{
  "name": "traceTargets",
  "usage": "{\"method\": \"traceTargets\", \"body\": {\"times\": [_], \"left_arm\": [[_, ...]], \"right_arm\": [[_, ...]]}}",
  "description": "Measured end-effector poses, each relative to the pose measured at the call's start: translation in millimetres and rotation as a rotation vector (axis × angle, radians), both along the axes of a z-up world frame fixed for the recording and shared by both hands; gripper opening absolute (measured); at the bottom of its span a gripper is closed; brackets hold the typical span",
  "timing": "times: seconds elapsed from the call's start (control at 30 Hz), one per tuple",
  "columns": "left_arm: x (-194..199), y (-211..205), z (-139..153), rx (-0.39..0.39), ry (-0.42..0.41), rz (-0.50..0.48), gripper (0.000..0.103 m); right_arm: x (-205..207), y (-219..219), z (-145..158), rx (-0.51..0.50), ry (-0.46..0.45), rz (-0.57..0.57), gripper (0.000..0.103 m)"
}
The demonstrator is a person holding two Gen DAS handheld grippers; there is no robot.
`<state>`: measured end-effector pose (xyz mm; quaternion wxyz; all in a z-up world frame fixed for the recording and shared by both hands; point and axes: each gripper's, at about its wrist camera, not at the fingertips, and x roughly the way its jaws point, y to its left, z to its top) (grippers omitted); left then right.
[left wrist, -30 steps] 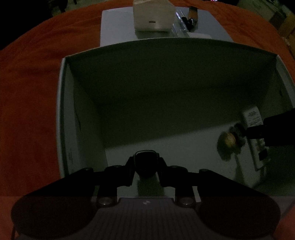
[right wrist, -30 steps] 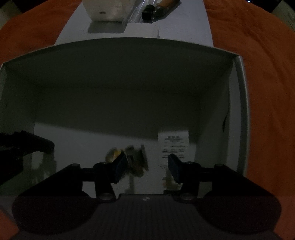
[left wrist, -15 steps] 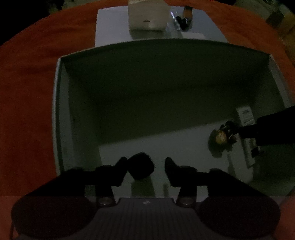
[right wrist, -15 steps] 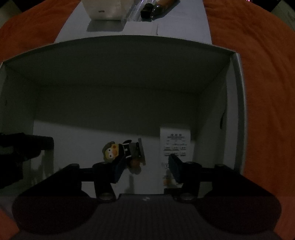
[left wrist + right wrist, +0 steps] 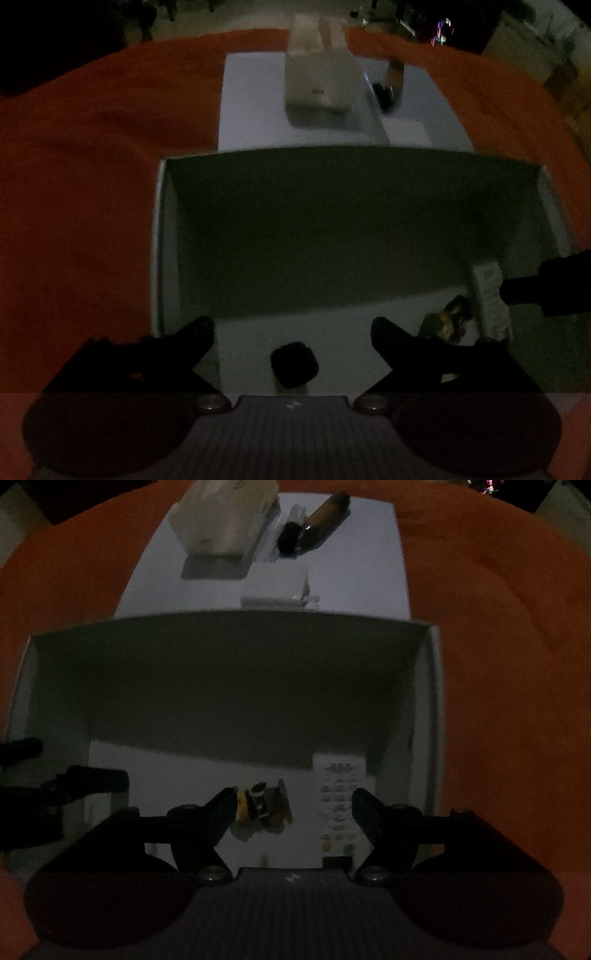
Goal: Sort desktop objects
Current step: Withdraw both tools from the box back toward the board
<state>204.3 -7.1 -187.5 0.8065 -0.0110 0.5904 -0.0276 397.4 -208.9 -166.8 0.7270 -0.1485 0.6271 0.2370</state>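
Observation:
A white open box [image 5: 162, 258] sits on the orange cloth. My left gripper [image 5: 291, 328] is open above its floor, and a small black object [image 5: 294, 363] lies on the floor between and below the fingers. My right gripper [image 5: 291, 805] is open over the box's right side [image 5: 432, 716]. A small toy figure [image 5: 258, 801] lies on the floor by its left finger, and a printed white card [image 5: 338, 797] lies by its right finger. The figure [image 5: 448, 317] and card [image 5: 491, 295] also show in the left wrist view.
Behind the box a white sheet [image 5: 354, 554] carries a white carton [image 5: 225, 517], a brown and black pen-like item [image 5: 317, 517] and a clear plastic piece [image 5: 280, 600]. Orange cloth [image 5: 74, 184] surrounds everything. The scene is dim.
My left gripper opened and let go of the black object, which now lies on the box floor. Both grippers have risen and pulled back. The toy figure settled on the floor.

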Motion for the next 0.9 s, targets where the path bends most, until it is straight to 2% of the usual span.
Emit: {"method": "traceTargets", "body": {"times": [0.2,0.27,0.47,0.7,0.8,0.9], "left_arm": [[5,9,10,-0.035,-0.014,0.033,0.089],[5,9,14,-0.027,-0.023,0.04,0.089],[8,15,32,-0.068,-0.042,0.068,0.089],[11,11,69,-0.085,-0.141,0.073,0.093],[10,8,79,-0.095,-0.167,0.065,0.098],[7,7,88,-0.088,-0.228,0.077,0.103]], "right_arm": [[5,-8,9,0.016,-0.002,-0.037,0.073],[3,-8,11,0.024,-0.003,-0.038,0.073],[-5,-5,19,0.051,0.004,-0.013,0.074],[-6,-3,32,0.072,-0.01,0.002,0.075],[-3,-3,37,0.07,-0.024,0.007,0.079],[2,-6,46,0.101,-0.033,-0.021,0.091]]}}
